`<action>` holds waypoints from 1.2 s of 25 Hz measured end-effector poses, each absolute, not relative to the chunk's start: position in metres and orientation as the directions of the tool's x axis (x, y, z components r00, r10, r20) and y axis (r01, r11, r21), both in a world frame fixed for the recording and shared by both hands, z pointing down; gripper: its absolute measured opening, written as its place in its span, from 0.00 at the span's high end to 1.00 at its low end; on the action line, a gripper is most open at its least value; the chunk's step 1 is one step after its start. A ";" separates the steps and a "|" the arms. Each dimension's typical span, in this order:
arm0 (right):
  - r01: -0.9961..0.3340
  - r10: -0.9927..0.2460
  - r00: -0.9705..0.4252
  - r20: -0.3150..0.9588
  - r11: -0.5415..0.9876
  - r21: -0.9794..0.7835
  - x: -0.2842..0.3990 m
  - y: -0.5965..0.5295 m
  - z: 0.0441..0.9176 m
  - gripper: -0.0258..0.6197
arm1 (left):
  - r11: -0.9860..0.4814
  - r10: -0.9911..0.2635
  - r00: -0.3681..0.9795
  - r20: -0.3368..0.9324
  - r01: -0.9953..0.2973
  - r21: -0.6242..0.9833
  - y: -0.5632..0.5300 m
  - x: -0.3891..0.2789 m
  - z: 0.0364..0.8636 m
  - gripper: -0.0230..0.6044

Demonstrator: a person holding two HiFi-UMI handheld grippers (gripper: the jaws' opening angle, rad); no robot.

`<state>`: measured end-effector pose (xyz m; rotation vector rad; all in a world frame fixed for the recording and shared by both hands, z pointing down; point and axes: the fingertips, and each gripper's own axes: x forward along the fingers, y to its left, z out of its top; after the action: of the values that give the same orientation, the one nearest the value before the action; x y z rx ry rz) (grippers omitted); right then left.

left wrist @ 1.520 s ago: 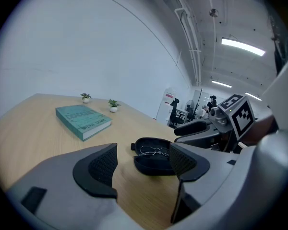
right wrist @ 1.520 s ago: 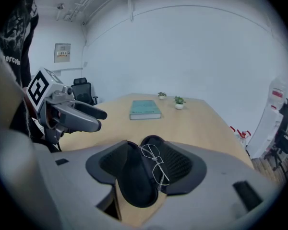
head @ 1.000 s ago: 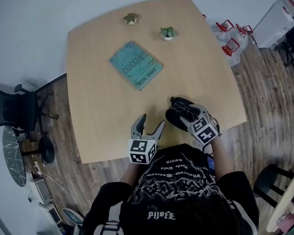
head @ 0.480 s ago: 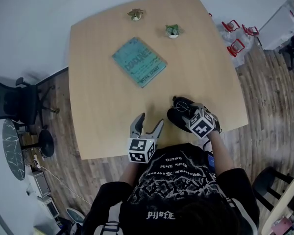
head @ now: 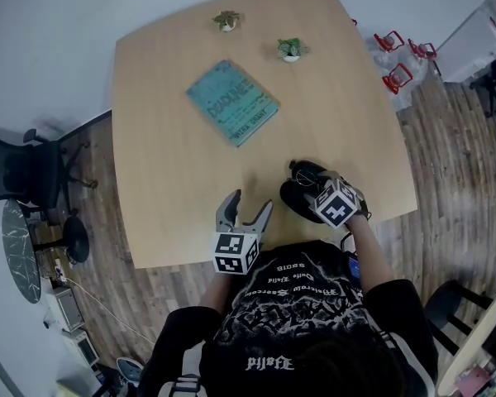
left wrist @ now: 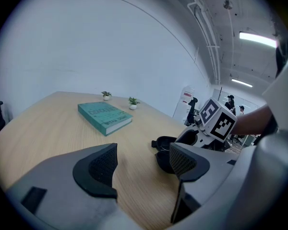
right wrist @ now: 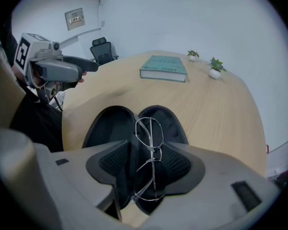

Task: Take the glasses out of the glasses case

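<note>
The black glasses case (right wrist: 105, 128) lies open on the wooden table (head: 165, 188) near its front edge, both halves up. Thin wire-framed glasses (right wrist: 149, 128) stand edge-on over the case's middle, and my right gripper (right wrist: 145, 164) is shut on them. In the head view the right gripper (head: 316, 190) covers most of the case (head: 296, 190). To the case's left, my left gripper (head: 244, 213) is open and holds nothing. The left gripper view has the left gripper (left wrist: 141, 164) wide open, with the case (left wrist: 164, 150) lying beyond it to the right.
A teal book (head: 231, 103) lies mid-table. Two small potted plants (head: 226, 21) (head: 290, 50) stand near the far edge. A black office chair (head: 21, 176) stands left of the table. Red-handled items (head: 393, 56) lie on the floor at the right.
My right gripper has shifted slightly over the open case with the glasses between its jaws. The left gripper has stayed open in place.
</note>
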<state>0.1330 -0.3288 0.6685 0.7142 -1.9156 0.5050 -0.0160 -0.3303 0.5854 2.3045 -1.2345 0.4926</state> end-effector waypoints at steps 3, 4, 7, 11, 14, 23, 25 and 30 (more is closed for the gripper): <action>-0.675 -0.269 -0.334 0.903 0.737 -0.030 0.131 -0.327 0.669 0.62 | -0.493 -0.669 0.533 0.518 -0.840 0.228 -0.331 -0.013 0.586 0.41; -0.680 -0.274 -0.336 0.901 0.733 -0.031 0.130 -0.326 0.670 0.64 | -0.499 -0.668 0.535 0.518 -0.838 0.221 -0.331 -0.012 0.586 0.41; -0.689 -0.282 -0.341 0.897 0.724 -0.034 0.128 -0.323 0.670 0.68 | -0.513 -0.665 0.537 0.519 -0.833 0.205 -0.332 -0.009 0.585 0.41; -0.679 -0.268 -0.343 0.901 0.733 -0.041 0.126 -0.320 0.670 0.71 | -0.522 -0.662 0.538 0.522 -0.831 0.195 -0.330 -0.007 0.586 0.41; -0.675 -0.275 -0.339 0.899 0.737 -0.029 0.124 -0.319 0.670 0.78 | -0.528 -0.663 0.537 0.521 -0.829 0.183 -0.330 -0.006 0.586 0.41; -0.673 -0.292 -0.332 0.897 0.740 -0.008 0.123 -0.319 0.667 0.82 | -0.534 -0.661 0.537 0.524 -0.827 0.174 -0.330 -0.006 0.587 0.41; -0.675 -0.299 -0.329 0.896 0.738 -0.001 0.123 -0.320 0.667 0.82 | -0.534 -0.662 0.538 0.522 -0.827 0.175 -0.330 -0.007 0.588 0.41; -0.675 -0.319 -0.320 0.892 0.738 0.022 0.122 -0.319 0.662 0.84 | -0.538 -0.661 0.542 0.520 -0.825 0.176 -0.329 -0.006 0.587 0.41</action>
<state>0.1217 -0.3189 0.6623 0.7615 -1.9219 0.4394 -0.0060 -0.3286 0.5871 2.3801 -1.2127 0.5574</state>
